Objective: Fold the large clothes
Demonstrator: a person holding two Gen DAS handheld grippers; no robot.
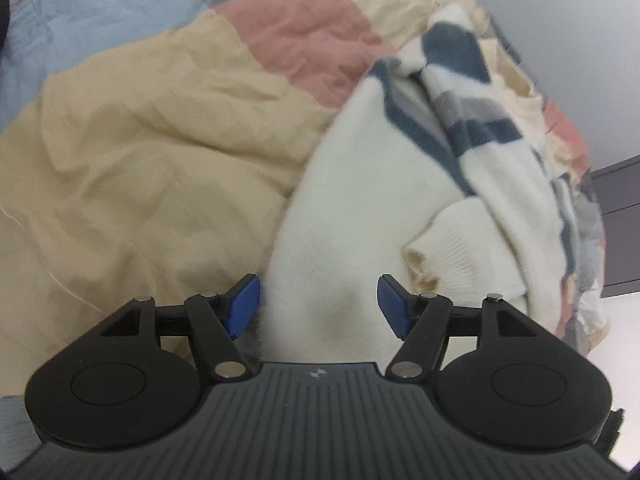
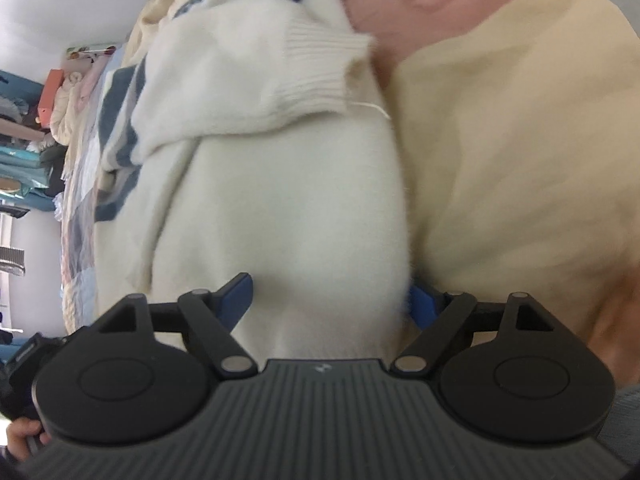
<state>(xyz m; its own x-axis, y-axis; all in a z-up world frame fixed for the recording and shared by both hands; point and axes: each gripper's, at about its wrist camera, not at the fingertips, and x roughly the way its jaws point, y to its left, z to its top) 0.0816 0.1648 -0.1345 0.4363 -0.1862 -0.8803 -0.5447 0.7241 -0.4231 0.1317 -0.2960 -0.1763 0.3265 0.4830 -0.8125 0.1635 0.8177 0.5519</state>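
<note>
A cream-white knitted sweater with blue and grey stripes lies bunched on a patchwork bedspread. A ribbed cuff of one sleeve rests on top of the white body. My left gripper hangs open just over the sweater's near edge, with white knit below the gap and no pad pressing on it. In the right wrist view the sweater fills the middle and its cuff points right. My right gripper stands wide open astride a fold of the white knit. Fabric partly hides its right pad.
The bedspread has beige, pink, blue and grey patches and is creased. A dark cabinet stands beyond the bed's right edge. Cluttered shelves line the far left. A person's hand shows at the lower left.
</note>
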